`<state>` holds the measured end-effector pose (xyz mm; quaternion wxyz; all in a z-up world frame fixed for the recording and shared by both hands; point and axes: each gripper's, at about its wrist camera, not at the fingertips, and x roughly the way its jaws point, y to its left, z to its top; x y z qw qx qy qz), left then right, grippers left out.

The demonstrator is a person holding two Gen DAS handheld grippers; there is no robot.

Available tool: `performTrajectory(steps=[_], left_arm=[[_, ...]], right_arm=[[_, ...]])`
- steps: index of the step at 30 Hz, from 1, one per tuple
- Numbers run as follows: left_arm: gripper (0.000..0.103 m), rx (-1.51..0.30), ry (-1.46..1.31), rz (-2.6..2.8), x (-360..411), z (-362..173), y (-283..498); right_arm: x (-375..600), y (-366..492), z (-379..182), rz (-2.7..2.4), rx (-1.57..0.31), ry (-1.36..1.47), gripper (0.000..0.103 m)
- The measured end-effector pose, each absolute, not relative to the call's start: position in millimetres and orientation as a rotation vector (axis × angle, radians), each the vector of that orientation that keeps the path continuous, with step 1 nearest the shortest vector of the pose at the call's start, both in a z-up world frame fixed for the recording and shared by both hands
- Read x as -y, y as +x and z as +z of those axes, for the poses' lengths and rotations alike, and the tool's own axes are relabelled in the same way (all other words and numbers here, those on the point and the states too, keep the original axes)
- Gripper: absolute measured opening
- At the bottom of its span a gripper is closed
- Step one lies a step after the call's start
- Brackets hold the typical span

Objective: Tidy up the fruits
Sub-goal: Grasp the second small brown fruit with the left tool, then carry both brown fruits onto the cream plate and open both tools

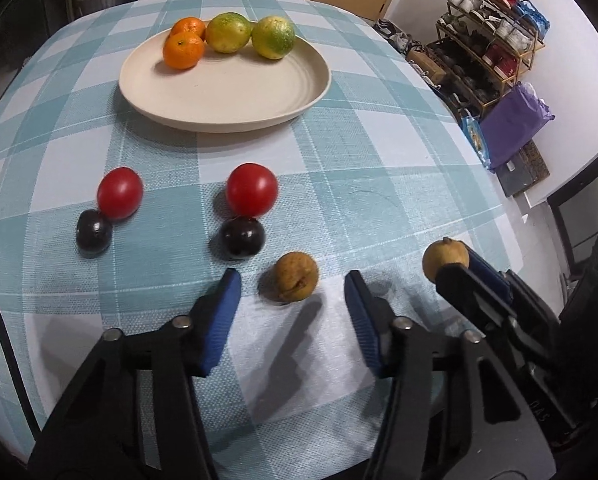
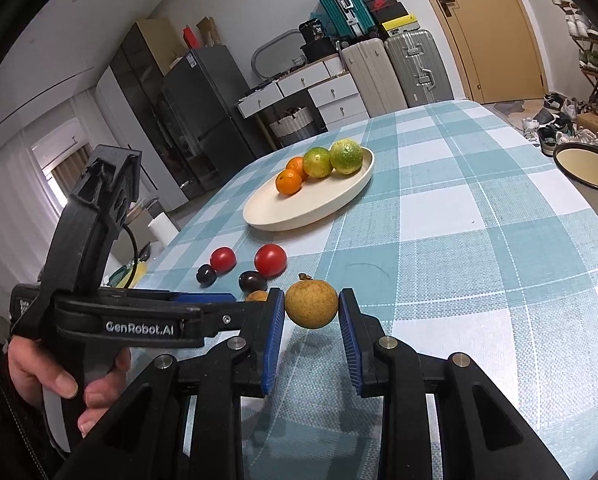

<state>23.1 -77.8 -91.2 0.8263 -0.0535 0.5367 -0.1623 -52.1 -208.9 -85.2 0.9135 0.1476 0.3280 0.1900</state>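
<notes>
Your right tongs (image 2: 311, 334) clamp one round tan-brown fruit (image 2: 311, 306) off the bench for sorting; left tongs (image 1: 293, 280) straddle the wrinkled one (image 1: 294, 282), pads apart.

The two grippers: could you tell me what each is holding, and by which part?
The right gripper pinches a tan longan across its round sides, lifted off the cloth. The left gripper holds nothing; a second longan lies between its fingers, untouched.
</notes>
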Motion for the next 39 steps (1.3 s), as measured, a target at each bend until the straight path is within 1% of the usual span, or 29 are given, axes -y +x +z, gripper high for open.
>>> performTrajectory(steps=[1, 2, 3, 4, 5, 16, 25, 33, 39], left_arm=[[0.037, -1.141, -0.116, -0.354, 78.8, -90.9, 23.1], [0.035, -1.144, -0.116, -0.356, 79.9, -90.8, 23.7], [0.030, -1.148, -0.119, -0.355, 80.4, -91.1, 24.4], [0.022, -1.152, -0.125, -0.359, 80.9, -91.7, 24.8], [0.020, -1.158, -0.134, -0.366, 81.0, -92.6, 25.5], [0.020, -1.129, -0.146, -0.382, 77.5, -87.1, 20.5], [0.020, -1.032, -0.215, -0.401, 46.6, -51.5, 21.7], [0.020, -0.968, -0.261, -0.385, 12.4, -30.0, 45.1], [0.020, -0.954, -0.277, -0.380, -0.2, -27.0, 75.9]], right_arm=[[210.1, -52.7, -85.3, 0.394, -0.672, 0.307, 0.028], [211.1, -53.9, -85.2, 0.394, -0.671, 0.308, 0.028], [212.2, -54.2, -85.8, 0.395, -0.671, 0.311, 0.028], [213.4, -54.4, -86.3, 0.395, -0.672, 0.315, 0.028], [214.8, -54.7, -87.0, 0.394, -0.673, 0.320, 0.028], [218.3, -61.5, -85.6, 0.391, -0.661, 0.318, 0.028], [212.2, -55.5, -80.7, 0.400, -0.666, 0.303, 0.028], [200.6, -29.0, -74.1, 0.438, -0.671, 0.307, 0.028], [185.0, 5.6, -62.6, 0.480, -0.659, 0.289, 0.028]])
